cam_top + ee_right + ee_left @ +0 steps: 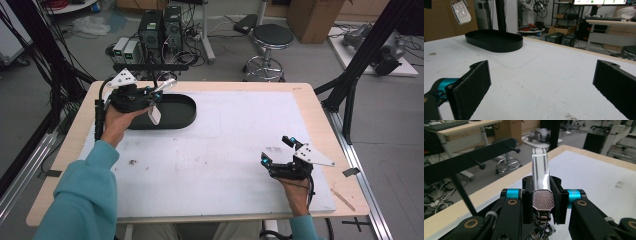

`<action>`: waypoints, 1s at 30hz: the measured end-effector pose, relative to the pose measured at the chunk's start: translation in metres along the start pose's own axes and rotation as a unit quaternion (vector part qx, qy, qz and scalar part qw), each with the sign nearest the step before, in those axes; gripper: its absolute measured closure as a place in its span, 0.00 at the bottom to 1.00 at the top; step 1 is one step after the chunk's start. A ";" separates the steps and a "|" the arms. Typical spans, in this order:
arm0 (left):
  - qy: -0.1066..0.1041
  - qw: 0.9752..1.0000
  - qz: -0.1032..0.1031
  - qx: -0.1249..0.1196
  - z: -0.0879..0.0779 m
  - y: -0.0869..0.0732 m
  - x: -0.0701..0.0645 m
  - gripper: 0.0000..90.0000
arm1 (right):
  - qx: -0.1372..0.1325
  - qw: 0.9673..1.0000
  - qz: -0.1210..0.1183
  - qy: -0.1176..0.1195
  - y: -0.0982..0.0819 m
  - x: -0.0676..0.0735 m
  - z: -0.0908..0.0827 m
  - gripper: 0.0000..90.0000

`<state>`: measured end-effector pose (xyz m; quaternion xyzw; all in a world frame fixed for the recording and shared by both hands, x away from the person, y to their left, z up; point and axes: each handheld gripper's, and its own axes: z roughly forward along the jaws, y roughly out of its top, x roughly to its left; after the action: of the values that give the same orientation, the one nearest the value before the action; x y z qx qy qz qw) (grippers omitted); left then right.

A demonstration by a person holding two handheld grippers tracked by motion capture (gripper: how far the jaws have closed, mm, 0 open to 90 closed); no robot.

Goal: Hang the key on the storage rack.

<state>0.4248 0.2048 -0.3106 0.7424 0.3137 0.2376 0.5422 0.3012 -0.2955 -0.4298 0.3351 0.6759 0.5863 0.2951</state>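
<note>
The key ring was a polished metal strap with a textured cap, and a car key fob dangled from it on a small clasp. It sat clamped between the jaws of the left hand-held gripper, above the black tray at about 11 o'clock on the table. By the look of it, the strap was stiff, light and slick, so the flat sides the pads pressed on seemed the best place to hold; the rounded cap would likely slip. The fob looked like hard plastic, free to swing, and probably needed a slow, steady carry. The tray stood just below the fob. The right hand-held gripper hovered at about 4 o'clock, its 2 jaws spread wide with nothing between them.
</note>
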 end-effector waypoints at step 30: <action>0.063 0.997 -0.049 -0.005 0.018 -0.012 0.035 0.82 | -0.008 1.000 -0.004 -0.016 -0.016 0.000 0.001 0.01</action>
<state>0.4590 0.2209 -0.3270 0.7069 0.3818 0.2589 0.5361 0.3002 -0.2959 -0.4453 0.3396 0.6674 0.5854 0.3108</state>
